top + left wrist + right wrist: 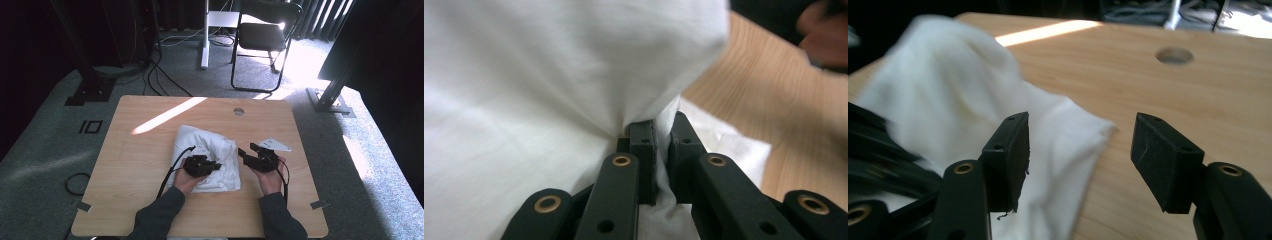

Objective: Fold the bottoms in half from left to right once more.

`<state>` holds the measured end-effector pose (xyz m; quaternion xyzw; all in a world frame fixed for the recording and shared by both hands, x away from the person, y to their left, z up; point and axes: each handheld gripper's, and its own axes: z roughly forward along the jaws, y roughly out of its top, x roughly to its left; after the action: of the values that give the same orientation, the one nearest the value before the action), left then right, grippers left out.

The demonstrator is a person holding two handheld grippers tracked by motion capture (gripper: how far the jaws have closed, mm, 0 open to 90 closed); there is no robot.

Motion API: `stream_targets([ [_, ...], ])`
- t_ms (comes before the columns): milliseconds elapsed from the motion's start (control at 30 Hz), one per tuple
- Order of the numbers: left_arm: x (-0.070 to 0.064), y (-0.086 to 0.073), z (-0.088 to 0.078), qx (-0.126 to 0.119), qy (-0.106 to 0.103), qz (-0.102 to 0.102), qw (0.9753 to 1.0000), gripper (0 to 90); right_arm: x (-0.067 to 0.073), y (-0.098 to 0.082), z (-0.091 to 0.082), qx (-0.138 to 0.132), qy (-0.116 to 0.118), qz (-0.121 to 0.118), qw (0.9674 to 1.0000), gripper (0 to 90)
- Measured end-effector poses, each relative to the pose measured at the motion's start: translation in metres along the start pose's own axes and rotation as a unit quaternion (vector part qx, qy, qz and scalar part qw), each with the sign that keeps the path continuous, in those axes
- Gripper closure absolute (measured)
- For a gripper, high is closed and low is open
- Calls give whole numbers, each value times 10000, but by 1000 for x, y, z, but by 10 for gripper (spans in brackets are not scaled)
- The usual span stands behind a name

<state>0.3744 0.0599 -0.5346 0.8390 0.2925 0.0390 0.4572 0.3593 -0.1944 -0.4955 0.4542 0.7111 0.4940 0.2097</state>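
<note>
my left gripper [663,150] is pinching the floppy white cloth [207,155], right gripper [1080,160] spread wide by its hem, so I'd grab there.

- My left gripper [214,165] hides part of the white cloth [207,150] beneath it.
- Beside the cloth, a blurred hand [824,35] runs off frame.

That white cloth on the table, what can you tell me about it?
The white cloth looks like soft, thin fabric, bunched and loosely folded into a rumpled heap rather than spread flat. It lies near the middle of the wooden table. The left gripper has its fingers shut on a pinch of it, pulling the fabric into creases. The right gripper is open beside the cloth's edge, one finger over the cloth, gripping nothing.
</note>
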Motion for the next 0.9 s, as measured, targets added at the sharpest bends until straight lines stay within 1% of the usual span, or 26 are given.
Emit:
stream_targets([
  [33,-1,0,1,48,32,51,10000,854,4,3,-1,-60,55,-52,10000,392],
  [100,0,1,1,41,8,22,10000,852,12,9,-2,-154,165,-172,9996,382],
  [133,1,1,1,39,-5,5,10000,852,19,14,-3,-261,258,-262,9990,378],
  [200,0,1,1,42,5,20,10000,848,25,18,-2,-347,413,-304,9981,367],
  [233,0,1,1,42,5,20,10000,847,25,18,-2,-347,413,-304,9981,367],
  [300,-1,1,1,29,2,9,10000,847,28,21,2,-358,497,-295,9977,363],
  [333,-1,1,1,0,-12,21,10000,843,31,23,8,-290,608,-282,9973,363],
  [367,-1,1,1,0,-12,21,10000,837,31,23,8,-290,608,-282,9973,363],
  [400,-2,1,0,-6,-55,25,10000,827,32,23,19,-27,693,-372,9969,412],
  [433,-2,1,0,-6,-55,25,10000,814,32,23,19,-27,693,-372,9969,412],
  [467,-2,1,-1,-11,-96,5,10000,814,32,21,28,199,714,-445,9963,472],
  [500,-2,2,-2,-11,-146,2,9999,798,31,20,35,337,593,-502,9964,583],
  [533,-2,3,-5,-10,-192,-6,9998,734,27,16,47,608,452,-510,9958,791],
  [567,-2,3,-8,-51,-250,-20,9997,734,27,16,47,608,452,-510,9958,791],
  [600,-4,7,-15,-181,-318,-1,9993,664,22,14,54,734,305,-427,9959,854],
  [633,-4,7,-15,-181,-318,-1,9993,632,22,14,54,734,305,-427,9959,854],
  [667,-4,9,-20,-238,-339,25,9991,632,19,13,57,786,264,-400,9958,861],
  [700,-4,12,-26,-344,-360,12,9988,624,17,12,60,833,217,-388,9955,864],
  [733,-3,17,-40,-701,-451,-57,9965,610,12,11,64,914,139,-336,9951,865],
  [767,-3,17,-40,-701,-451,-57,9965,594,12,11,64,914,139,-336,9951,865],
  [800,4,22,-58,-1133,-485,-185,9922,592,7,8,69,1002,102,-250,9946,864],
  [833,4,22,-58,-1133,-485,-185,9922,592,7,8,69,1002,102,-250,9946,864],
  [867,14,26,-72,-1342,-184,-279,9904,592,4,5,71,1060,113,-200,9941,860],
  [900,14,26,-72,-1342,-184,-279,9904,602,4,5,71,1060,113,-200,9941,860],
])
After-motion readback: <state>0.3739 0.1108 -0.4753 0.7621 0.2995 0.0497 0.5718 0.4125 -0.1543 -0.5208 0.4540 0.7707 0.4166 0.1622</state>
